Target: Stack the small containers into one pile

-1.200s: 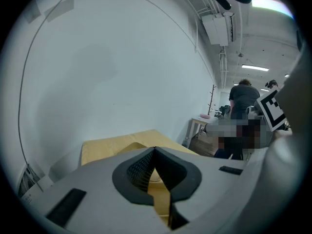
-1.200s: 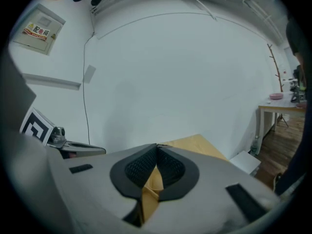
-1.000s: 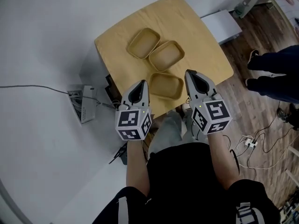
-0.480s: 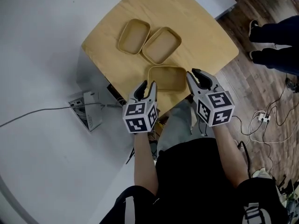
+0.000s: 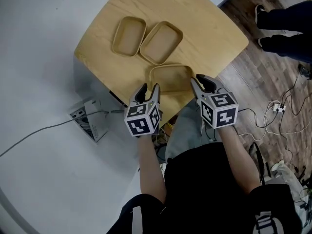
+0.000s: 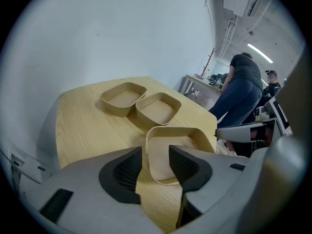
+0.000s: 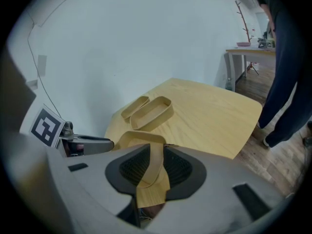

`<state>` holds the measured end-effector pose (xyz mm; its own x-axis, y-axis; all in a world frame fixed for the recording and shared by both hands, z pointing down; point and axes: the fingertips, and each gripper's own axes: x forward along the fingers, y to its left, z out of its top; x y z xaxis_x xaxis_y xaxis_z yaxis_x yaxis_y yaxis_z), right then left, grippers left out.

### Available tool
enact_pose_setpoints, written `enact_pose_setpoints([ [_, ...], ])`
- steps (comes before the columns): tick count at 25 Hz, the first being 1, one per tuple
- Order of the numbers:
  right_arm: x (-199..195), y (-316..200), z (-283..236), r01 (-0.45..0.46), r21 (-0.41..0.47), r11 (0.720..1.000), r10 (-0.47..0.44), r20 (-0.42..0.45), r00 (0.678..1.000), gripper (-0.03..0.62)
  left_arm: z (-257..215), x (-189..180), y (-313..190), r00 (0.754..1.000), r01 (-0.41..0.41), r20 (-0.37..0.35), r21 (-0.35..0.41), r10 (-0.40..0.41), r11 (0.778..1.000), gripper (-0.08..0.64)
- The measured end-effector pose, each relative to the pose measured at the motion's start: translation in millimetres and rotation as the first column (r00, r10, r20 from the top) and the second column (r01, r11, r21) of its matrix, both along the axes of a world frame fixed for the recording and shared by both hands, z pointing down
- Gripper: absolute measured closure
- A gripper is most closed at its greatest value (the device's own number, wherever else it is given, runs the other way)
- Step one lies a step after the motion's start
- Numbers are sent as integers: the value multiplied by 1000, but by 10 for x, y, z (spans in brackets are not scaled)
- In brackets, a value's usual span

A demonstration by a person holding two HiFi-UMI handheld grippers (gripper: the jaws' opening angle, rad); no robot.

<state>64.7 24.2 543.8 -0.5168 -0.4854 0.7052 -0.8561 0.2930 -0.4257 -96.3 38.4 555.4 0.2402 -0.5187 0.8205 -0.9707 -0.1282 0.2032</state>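
Note:
Three shallow tan containers lie on the wooden table: a far left one, a middle one and a near one. My right gripper is at the near container's right side. In the right gripper view that container's wall runs between the pads, and the gripper is shut on it. My left gripper sits at the near left corner with its jaws opening. In the left gripper view the near container's left rim shows in the gap of the left gripper, untouched by the pads.
The near container lies close to the table's front edge. A power box and a cable lie on the floor at left. More cables lie on the wood floor at right. A person's legs stand at the upper right.
My left jaws went from shut to open. Both grippers moved forward to the near container, the right one onto its right wall.

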Motion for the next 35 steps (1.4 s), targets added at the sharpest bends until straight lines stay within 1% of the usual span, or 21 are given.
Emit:
enact_pose_setpoints([
  [2, 13, 31, 88, -17, -19, 1000, 17, -9, 1000, 503, 73, 5, -2, 1000, -7, -2, -16, 6, 1000, 371],
  [5, 26, 59, 221, -48, -41, 998, 46, -30, 998, 502, 170, -25, 7, 1000, 17, -9, -34, -17, 999, 407],
  [7, 45, 77, 309, -70, -60, 996, 67, -43, 997, 486, 228, -26, 17, 1000, 19, -12, -46, -19, 999, 410],
  [11, 29, 124, 433, -81, -105, 991, 78, -34, 996, 486, 311, -7, 33, 1000, 2, -7, -70, -2, 998, 411],
  [13, 18, 126, 451, -84, -108, 991, 81, -36, 996, 494, 335, -15, 28, 1000, 15, -10, -77, -15, 997, 455],
  [14, 13, 119, 451, -86, -106, 991, 82, -40, 996, 509, 344, -18, 21, 1000, 23, -15, -80, -24, 997, 510],
  [15, 6, 112, 450, -85, -105, 991, 81, -44, 996, 520, 351, -16, 14, 999, 28, -22, -82, -30, 996, 526],
  [16, 0, 108, 449, -83, -106, 991, 78, -50, 996, 537, 355, -12, 11, 999, 30, -26, -83, -33, 996, 528],
  [19, 10, 103, 439, -78, -106, 991, 71, -64, 995, 540, 347, 9, 13, 999, 30, -28, -81, -32, 996, 528],
  [27, 50, -30, 173, -65, -35, 997, 62, -78, 995, 543, 114, 56, -53, 999, 34, -33, -8, -34, 999, 525],
  [35, 112, -242, -248, -27, 74, 997, 36, -111, 993, 546, -281, 129, -178, 995, 80, -71, 113, -73, 990, 525],
])
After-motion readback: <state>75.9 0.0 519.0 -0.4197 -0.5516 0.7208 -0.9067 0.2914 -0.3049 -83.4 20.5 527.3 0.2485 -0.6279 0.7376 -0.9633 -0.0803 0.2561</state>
